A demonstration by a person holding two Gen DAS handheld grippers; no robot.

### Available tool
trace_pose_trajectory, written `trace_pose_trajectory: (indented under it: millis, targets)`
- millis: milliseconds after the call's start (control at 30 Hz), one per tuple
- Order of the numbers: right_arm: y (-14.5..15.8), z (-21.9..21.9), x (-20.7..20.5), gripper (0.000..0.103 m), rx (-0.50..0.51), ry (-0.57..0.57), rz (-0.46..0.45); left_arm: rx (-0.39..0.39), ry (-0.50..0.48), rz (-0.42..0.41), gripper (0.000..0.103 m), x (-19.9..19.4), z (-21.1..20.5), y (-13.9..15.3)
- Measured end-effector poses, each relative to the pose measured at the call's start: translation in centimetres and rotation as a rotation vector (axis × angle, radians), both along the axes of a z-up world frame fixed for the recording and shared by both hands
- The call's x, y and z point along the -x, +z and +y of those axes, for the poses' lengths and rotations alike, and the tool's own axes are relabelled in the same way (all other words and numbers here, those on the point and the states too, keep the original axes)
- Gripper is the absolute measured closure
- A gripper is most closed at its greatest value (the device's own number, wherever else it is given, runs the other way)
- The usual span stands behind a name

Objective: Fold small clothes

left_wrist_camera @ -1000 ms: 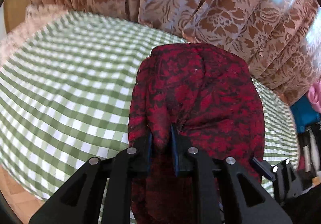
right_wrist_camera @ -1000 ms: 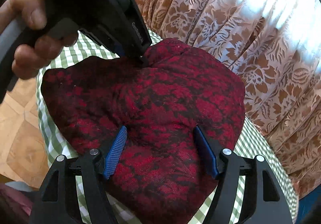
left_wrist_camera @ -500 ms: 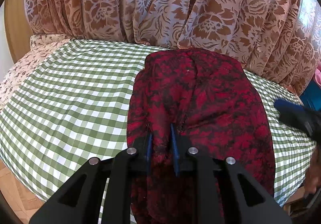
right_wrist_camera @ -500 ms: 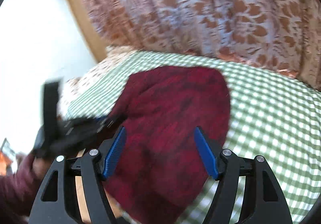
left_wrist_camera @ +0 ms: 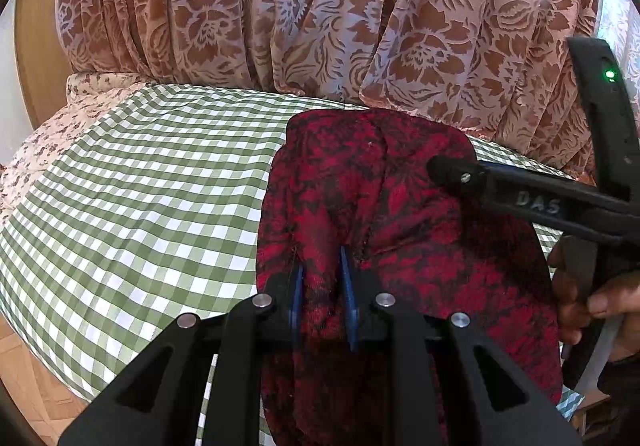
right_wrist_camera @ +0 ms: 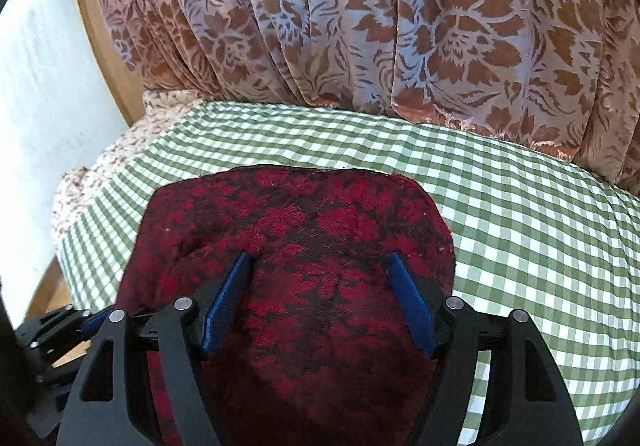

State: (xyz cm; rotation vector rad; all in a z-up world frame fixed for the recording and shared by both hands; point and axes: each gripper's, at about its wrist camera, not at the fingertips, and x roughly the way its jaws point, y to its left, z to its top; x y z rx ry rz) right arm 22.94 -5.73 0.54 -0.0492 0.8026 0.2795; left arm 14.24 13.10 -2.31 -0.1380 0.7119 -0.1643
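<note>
Left gripper [left_wrist_camera: 320,296] clenched on a pinched ridge of the red cloth [left_wrist_camera: 400,214] at its near edge. Cloth runs straight ahead from those fingers, long axis away toward the curtain [left_wrist_camera: 320,26], flat on the checked cover [left_wrist_camera: 140,186].

Right gripper [right_wrist_camera: 320,298] released, jaws opening, blue pads [right_wrist_camera: 226,306] straddling the cloth but not pressing it. Cloth lies directly under and ahead of it, far edge square across.

Left is the anchored one. Right is free, beside it over the cloth's right half, so likely right takes the next grab. Cover ahead and either side of the tongs looks bare.
</note>
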Motion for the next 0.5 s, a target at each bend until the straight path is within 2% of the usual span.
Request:
trace_pose_trajectory:
  millis: [300,500]
  targets:
    - [-2.0,1.6,-0.9,0.021,0.086,-0.002,0.011,0.002,0.022,-0.008,0.087,0.0,0.2,-0.9]
    - [-1.8,1.0,-0.9,0.018,0.058,0.001,0.014,0.008,0.034,-0.019,0.086,0.3,0.1,-1.0]
